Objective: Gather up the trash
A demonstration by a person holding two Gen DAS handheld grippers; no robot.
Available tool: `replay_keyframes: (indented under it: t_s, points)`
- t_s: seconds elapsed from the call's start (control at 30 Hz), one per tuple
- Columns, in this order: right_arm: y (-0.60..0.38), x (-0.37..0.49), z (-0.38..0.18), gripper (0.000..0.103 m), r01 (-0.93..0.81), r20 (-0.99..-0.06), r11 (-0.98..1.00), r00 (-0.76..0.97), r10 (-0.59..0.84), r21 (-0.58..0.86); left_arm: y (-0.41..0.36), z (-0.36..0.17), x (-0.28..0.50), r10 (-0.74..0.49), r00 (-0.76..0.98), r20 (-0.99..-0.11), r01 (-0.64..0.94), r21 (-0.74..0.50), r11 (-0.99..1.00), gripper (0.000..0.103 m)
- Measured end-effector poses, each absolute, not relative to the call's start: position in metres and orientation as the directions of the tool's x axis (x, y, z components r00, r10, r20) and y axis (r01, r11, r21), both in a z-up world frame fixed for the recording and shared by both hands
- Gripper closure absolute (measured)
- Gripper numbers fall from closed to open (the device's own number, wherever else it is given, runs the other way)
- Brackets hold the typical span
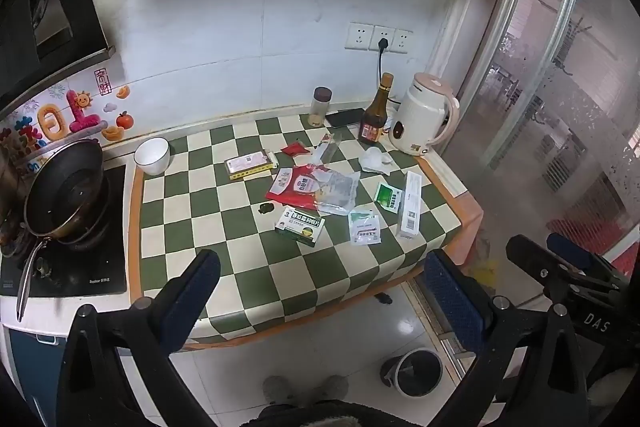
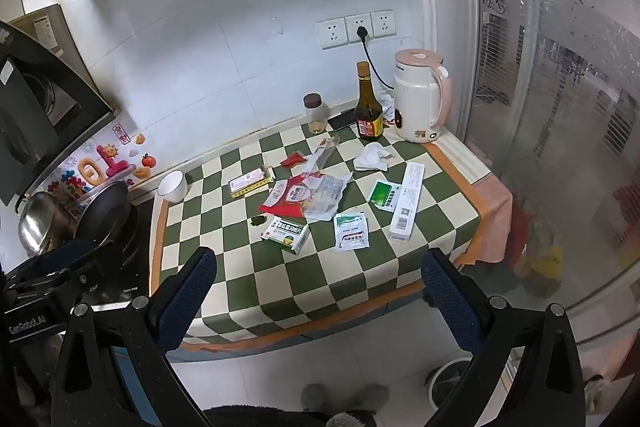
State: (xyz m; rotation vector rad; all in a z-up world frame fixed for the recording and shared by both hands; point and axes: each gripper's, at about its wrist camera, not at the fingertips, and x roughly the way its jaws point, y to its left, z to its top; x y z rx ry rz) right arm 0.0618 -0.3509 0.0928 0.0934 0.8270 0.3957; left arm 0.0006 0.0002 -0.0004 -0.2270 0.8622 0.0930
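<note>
Trash (image 1: 316, 191) beyond both gaping claws (image 1: 320, 291)

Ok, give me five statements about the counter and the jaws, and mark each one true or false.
1. Both grippers, left and right, have open, empty jaws. True.
2. The white bowl lies among the wrappers. False: it stands apart, near the pan.
3. The kettle stands beside the dark bottle. True.
4. The bin sits on the counter. False: it is on the floor.
5. A crumpled tissue lies on the checked cloth. True.
</note>
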Motion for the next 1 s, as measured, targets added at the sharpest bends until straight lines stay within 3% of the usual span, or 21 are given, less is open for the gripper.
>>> replay_keyframes:
  t_s: [1.0]
  points:
    - [-0.341,0.058,0.097,0.000,-0.311,-0.701,0.922,0.604,0.379,0.231,0.000,0.002,0.000,-0.026,0.664,-0.747,-0.161,-0.178,0.971,0.000]
